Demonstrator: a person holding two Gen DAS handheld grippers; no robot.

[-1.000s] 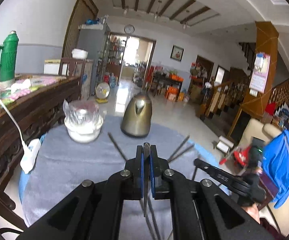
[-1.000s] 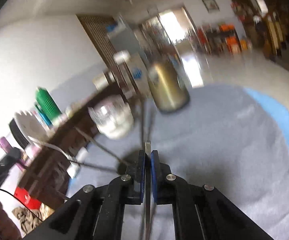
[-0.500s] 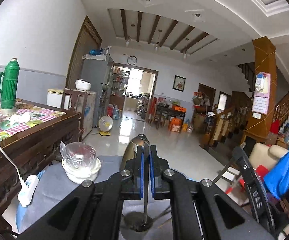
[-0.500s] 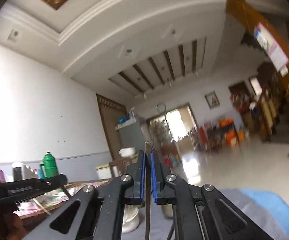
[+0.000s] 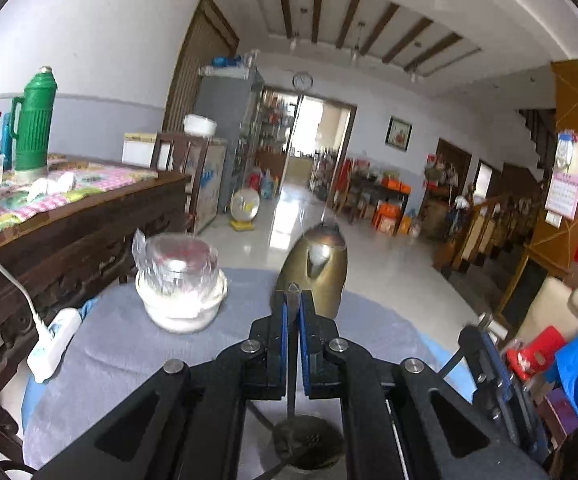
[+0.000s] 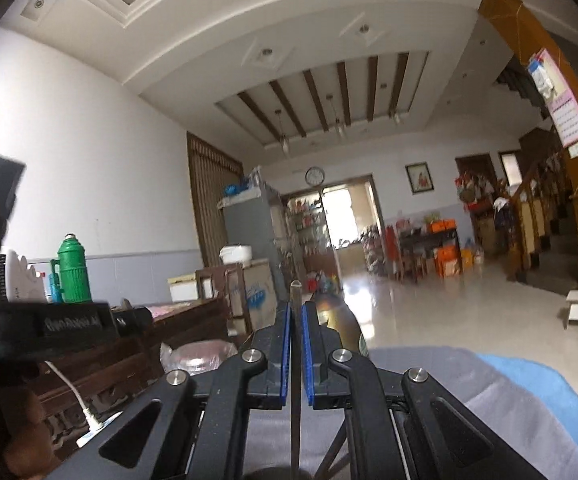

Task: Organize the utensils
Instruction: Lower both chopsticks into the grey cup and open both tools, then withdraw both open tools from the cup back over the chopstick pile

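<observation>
Grey-clothed round surface (image 5: 109,360), a chopstick clamped in each hand-held gripper.
Nearest, the left hand-held gripper (image 5: 292,300) pinches a thin chopstick (image 5: 291,400), its lower end over a dark holder cup (image 5: 307,446); the right hand-held gripper (image 6: 296,312) squeezes another chopstick (image 6: 295,420); beyond sit a wrapped white bowl (image 5: 181,300) and a brass kettle (image 5: 315,268).

1. Left gripper (image 5: 291,300): blue pads clamped on a thin metal utensil (image 5: 291,398), its lower end over a dark holder (image 5: 307,446).
2. Brass-coloured kettle (image 5: 316,268), upright behind.
3. White bowl (image 5: 181,300) under plastic wrap, on grey tablecloth (image 5: 113,356).
</observation>
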